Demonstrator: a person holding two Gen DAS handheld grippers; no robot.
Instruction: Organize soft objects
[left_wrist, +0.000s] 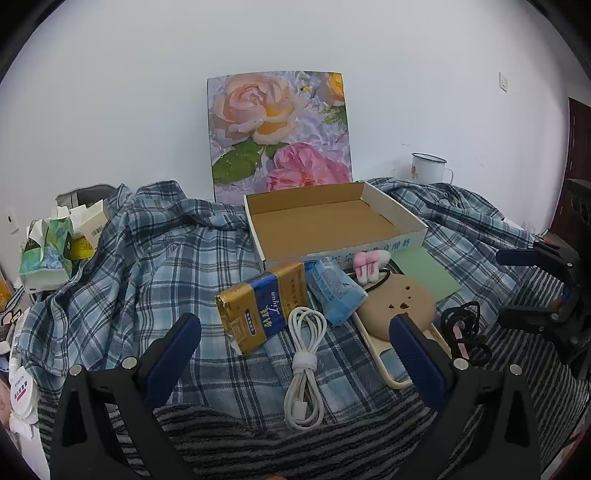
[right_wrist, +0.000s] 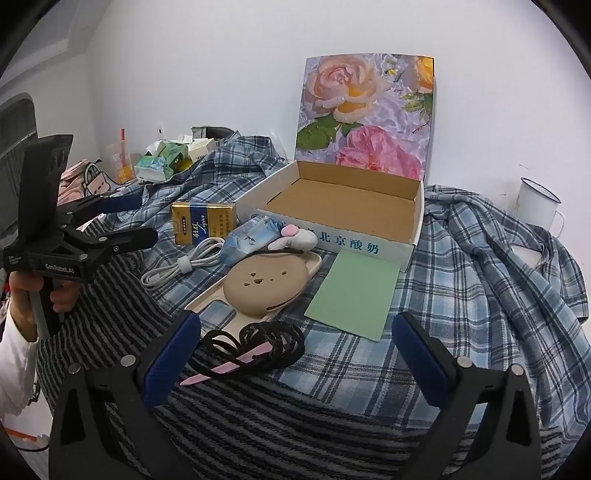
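An open cardboard box (left_wrist: 332, 225) (right_wrist: 347, 199) sits on a plaid cloth. In front of it lie a gold-and-blue tissue pack (left_wrist: 262, 310) (right_wrist: 203, 221), a light blue tissue pack (left_wrist: 334, 291) (right_wrist: 247, 240), a coiled white cable (left_wrist: 304, 365) (right_wrist: 181, 266), a tan round pad (left_wrist: 397, 308) (right_wrist: 266, 284) on a cream tray, a pink-and-white plush (left_wrist: 369, 264) (right_wrist: 299, 236), black hair ties (right_wrist: 255, 343) (left_wrist: 463, 325) and a green sheet (right_wrist: 354, 291) (left_wrist: 424, 275). My left gripper (left_wrist: 295, 336) (right_wrist: 129, 218) is open above the cable. My right gripper (right_wrist: 295, 336) (left_wrist: 517, 288) is open above the hair ties.
A floral board (left_wrist: 280, 129) leans on the white wall behind the box. A white enamel mug (left_wrist: 428, 168) (right_wrist: 537, 203) stands at the back right. Cartons and crumpled packs (left_wrist: 55, 243) (right_wrist: 166, 162) pile at the left. A striped blanket (right_wrist: 295, 424) covers the near edge.
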